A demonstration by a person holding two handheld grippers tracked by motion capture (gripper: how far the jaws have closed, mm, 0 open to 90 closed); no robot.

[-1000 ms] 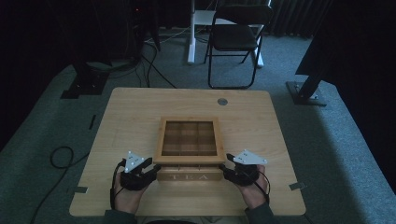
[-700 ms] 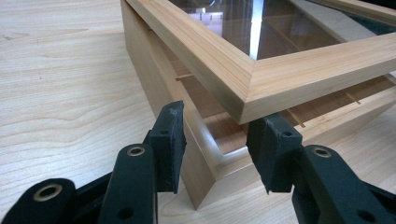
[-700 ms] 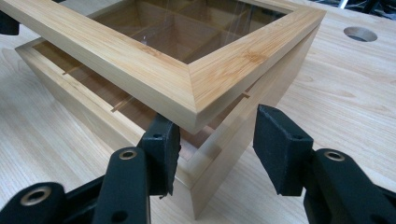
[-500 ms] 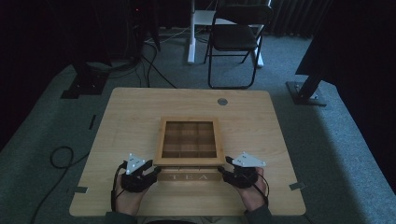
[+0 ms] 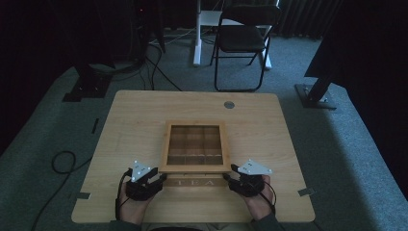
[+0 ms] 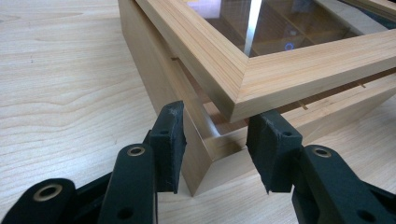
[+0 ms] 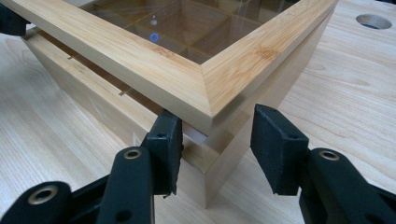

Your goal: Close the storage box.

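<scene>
The glass-topped lid (image 5: 195, 147) of the wooden tea box (image 5: 195, 182) has come up since a second ago: then the box front marked TEA sat tight under the frame, and now a strip of it shows below the lid's near edge, and both gripper views show a dark gap between lid and box. The box sits at the middle of the table (image 5: 134, 115), toward its 6 o'clock edge, just ahead of the person's hands. The left gripper (image 5: 156, 178) is at the box's 7 o'clock corner and the right gripper (image 5: 230, 177) at its 5 o'clock corner. In the left gripper view the left gripper (image 6: 215, 140) has its jaws spread to either side of the box corner (image 6: 201, 163), with the raised lid corner (image 6: 243, 79) just above them; it pinches nothing. In the right gripper view the right gripper (image 7: 215, 140) is likewise spread, one jaw tucked under the lifted lid edge (image 7: 205, 88) and the other out beside the corner. I judge that the lid is being levered open from its front corners and is only part way up, seemingly hinged at the 12 o'clock side. The next stretch calls for both corners to rise evenly so the frame doesn't twist or drop back.
</scene>
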